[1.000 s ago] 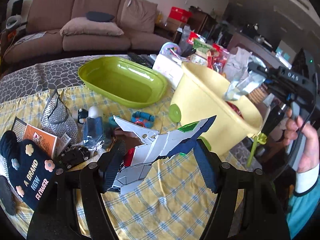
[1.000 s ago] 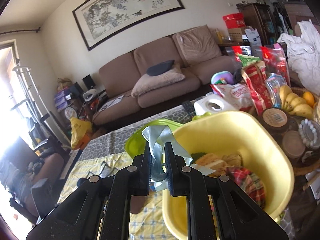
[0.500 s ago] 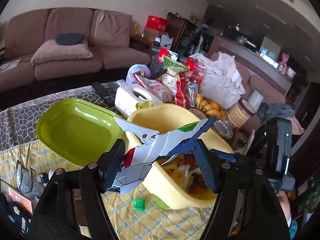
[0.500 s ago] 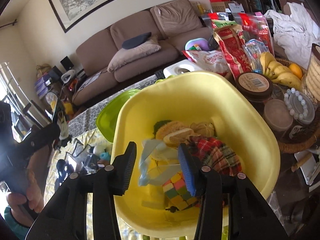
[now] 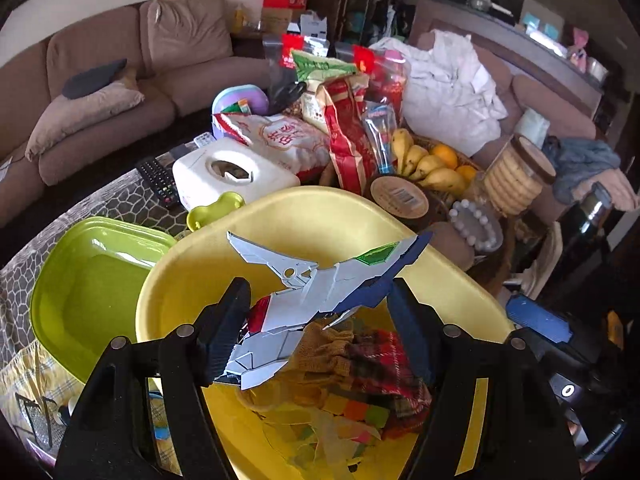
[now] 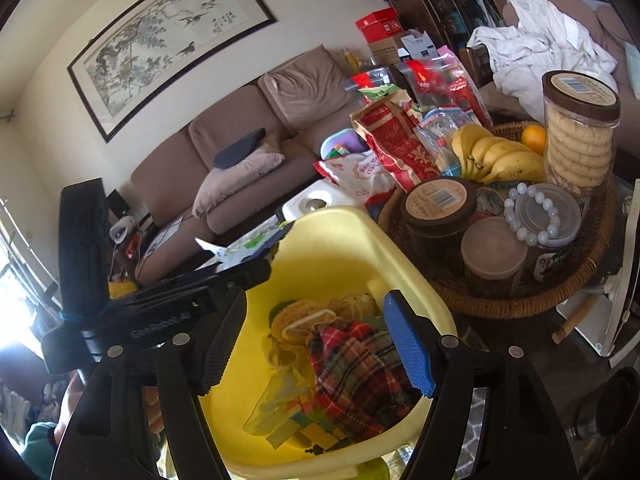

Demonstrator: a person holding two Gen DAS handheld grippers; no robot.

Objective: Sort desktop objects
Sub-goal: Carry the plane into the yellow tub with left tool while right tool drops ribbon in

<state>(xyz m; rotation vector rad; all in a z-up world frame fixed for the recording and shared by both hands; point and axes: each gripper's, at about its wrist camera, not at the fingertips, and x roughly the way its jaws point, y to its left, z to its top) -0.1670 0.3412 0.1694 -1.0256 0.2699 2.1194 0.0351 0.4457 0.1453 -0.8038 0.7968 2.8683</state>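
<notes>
At the far left of the left wrist view a strip of yellow checked tablecloth (image 5: 24,376) carries a black wire-mesh holder (image 5: 34,420) and other small things too cut off to name, so some sorting appears to be left; beside it the lime-green shallow plastic tray (image 5: 84,292) lies with nothing in it, which suggests one sorting place has had no use so far. The left gripper (image 5: 320,320) is clenched on the white, grey and navy plastic toy jet (image 5: 316,292), holding it in the air over the deep yellow plastic tub (image 5: 280,216), so this piece looks about to be dropped in but is not yet let go. The tub already holds a red tartan cloth (image 6: 360,368), a mustard knitted piece (image 5: 324,348), a pale translucent ribbon (image 6: 276,396) and a many-coloured cube puzzle (image 6: 316,428), so a good share seems done. The right gripper (image 6: 312,344) hangs above that pile, its jaws opening with nothing gripped between them, the ribbon lying loose below
</notes>
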